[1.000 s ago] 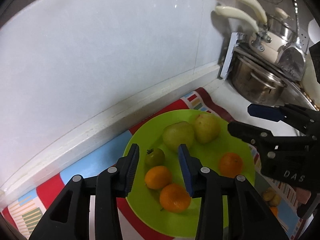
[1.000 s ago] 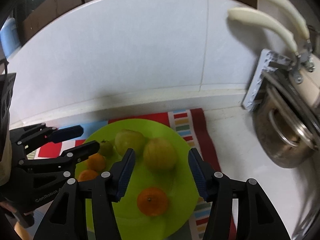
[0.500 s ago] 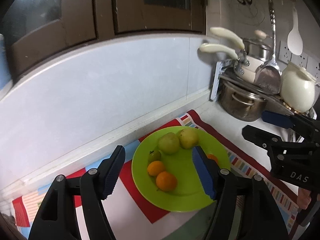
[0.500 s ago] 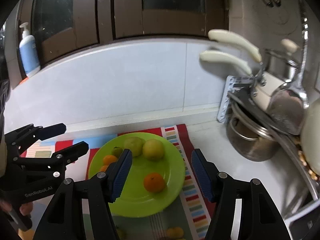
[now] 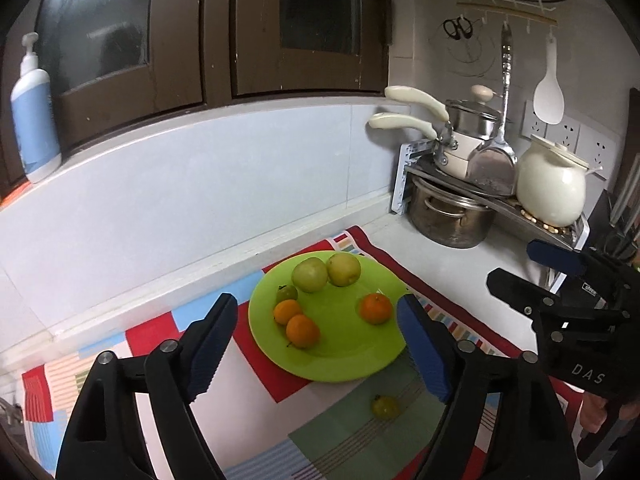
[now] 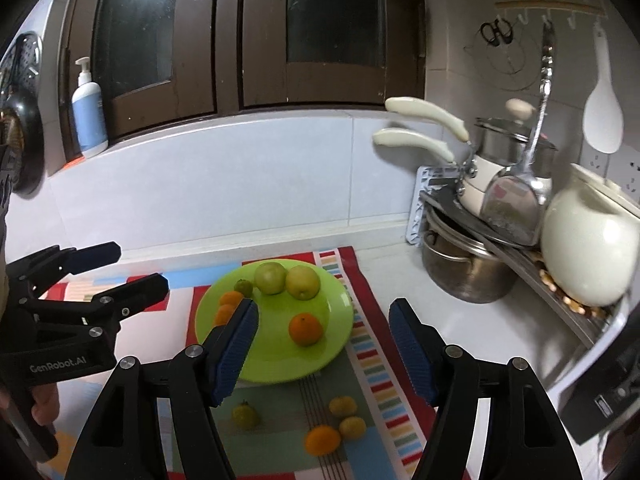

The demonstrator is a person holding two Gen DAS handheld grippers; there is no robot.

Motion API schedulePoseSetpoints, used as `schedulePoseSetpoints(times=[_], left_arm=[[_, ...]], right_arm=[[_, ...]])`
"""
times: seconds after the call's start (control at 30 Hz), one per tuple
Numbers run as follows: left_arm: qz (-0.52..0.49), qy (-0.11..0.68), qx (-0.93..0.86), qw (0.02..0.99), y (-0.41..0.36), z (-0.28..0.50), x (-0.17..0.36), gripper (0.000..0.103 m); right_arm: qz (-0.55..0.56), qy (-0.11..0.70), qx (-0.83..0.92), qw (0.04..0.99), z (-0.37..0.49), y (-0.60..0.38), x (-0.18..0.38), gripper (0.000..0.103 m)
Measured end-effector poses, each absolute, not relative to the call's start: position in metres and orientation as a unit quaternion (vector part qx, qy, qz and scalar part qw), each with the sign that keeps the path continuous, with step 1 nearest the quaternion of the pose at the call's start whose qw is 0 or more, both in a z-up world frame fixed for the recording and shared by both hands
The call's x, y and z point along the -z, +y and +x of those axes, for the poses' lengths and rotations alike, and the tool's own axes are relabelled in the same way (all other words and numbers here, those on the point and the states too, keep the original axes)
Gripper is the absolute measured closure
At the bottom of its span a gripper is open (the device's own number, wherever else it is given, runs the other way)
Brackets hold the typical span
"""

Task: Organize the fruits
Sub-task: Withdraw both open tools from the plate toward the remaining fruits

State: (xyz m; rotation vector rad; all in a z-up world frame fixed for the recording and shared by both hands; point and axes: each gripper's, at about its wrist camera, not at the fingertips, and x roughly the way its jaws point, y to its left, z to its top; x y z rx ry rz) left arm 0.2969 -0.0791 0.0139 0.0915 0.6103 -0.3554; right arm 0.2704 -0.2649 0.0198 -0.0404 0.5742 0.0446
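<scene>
Left wrist view: the left gripper (image 5: 316, 328), jaws opening with nothing between them, frames a green plate (image 5: 340, 364) at frame centre; the plate holds two pale green fruits (image 5: 310, 274), one small dark green fruit (image 5: 287, 293) and three oranges (image 5: 375, 308). A yellowish fruit (image 5: 386, 407) lies on the patterned mat (image 5: 256, 388) below the plate. Right wrist view: the right gripper (image 6: 323, 338), likewise opening and empty, overlaps the plate; four loose fruits (image 6: 322, 440) lie on the mat at lower centre.
</scene>
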Motion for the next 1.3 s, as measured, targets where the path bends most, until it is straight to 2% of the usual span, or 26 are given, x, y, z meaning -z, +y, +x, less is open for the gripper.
schedulePoseSetpoints(times=[0.3, 1.07, 1.3], left_arm=[[0.055, 0.287, 0.171, 0.941, -0.083, 0.261, -0.008, 0.012], [0.106, 0.317, 0.247, 0.910, -0.110, 0.242, 0.075, 0.013], [0.106, 0.343, 0.251, 0.899, -0.115, 0.257, 0.098, 0.017]], right_arm=[[-0.010, 0.265, 0.001, 0.964, 0.229, -0.266, -0.017, 0.035], [0.004, 0.320, 0.004, 0.947, 0.192, -0.272, 0.059, 0.035], [0.010, 0.358, -0.008, 0.934, 0.207, -0.269, 0.081, 0.035]])
